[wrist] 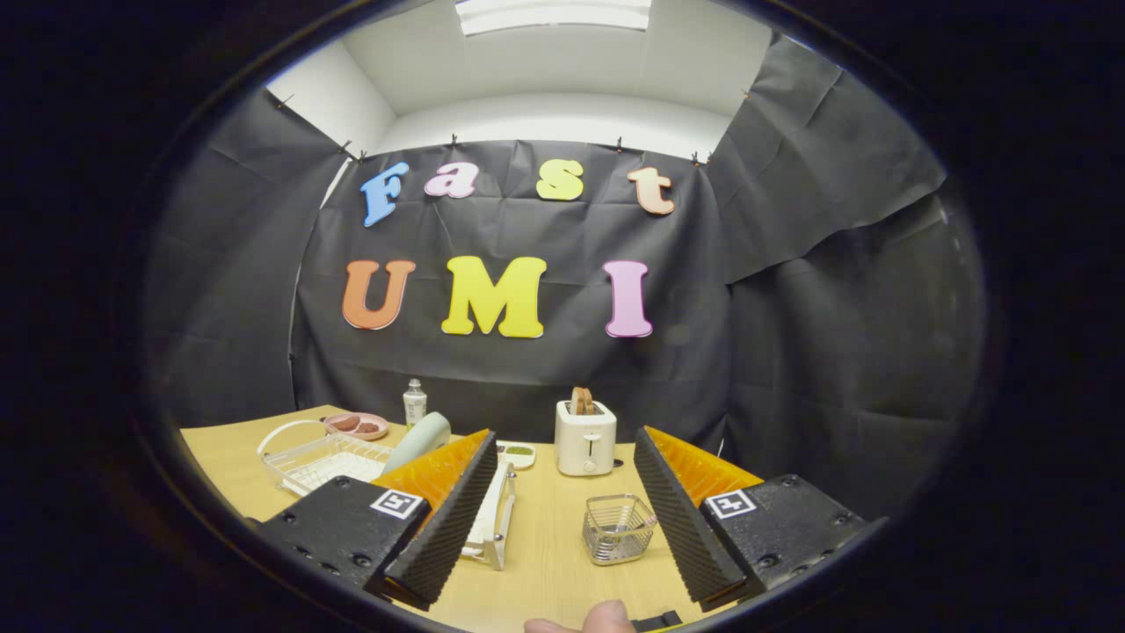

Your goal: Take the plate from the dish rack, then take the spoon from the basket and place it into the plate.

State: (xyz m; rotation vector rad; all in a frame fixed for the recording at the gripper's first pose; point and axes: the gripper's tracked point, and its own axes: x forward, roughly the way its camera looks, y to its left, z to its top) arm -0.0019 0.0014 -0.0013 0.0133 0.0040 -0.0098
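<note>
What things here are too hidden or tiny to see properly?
- White plate in the clear dish rack: gripper view, the open tongs cover most of it with one finger.
- Silver spoon in the small wire basket: too small to make out.
- Food on the pink plate: too small to name.
- Pale green tumbler: lower part behind that finger.

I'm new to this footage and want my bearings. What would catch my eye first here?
The open claw dominates, its two fingers spread wide above the table. Between the fingers, near the right one, stands a small wire basket; beyond it is a white toaster with bread in its slot. By the left finger stands a dish rack, with a white wire tray further left.
</note>
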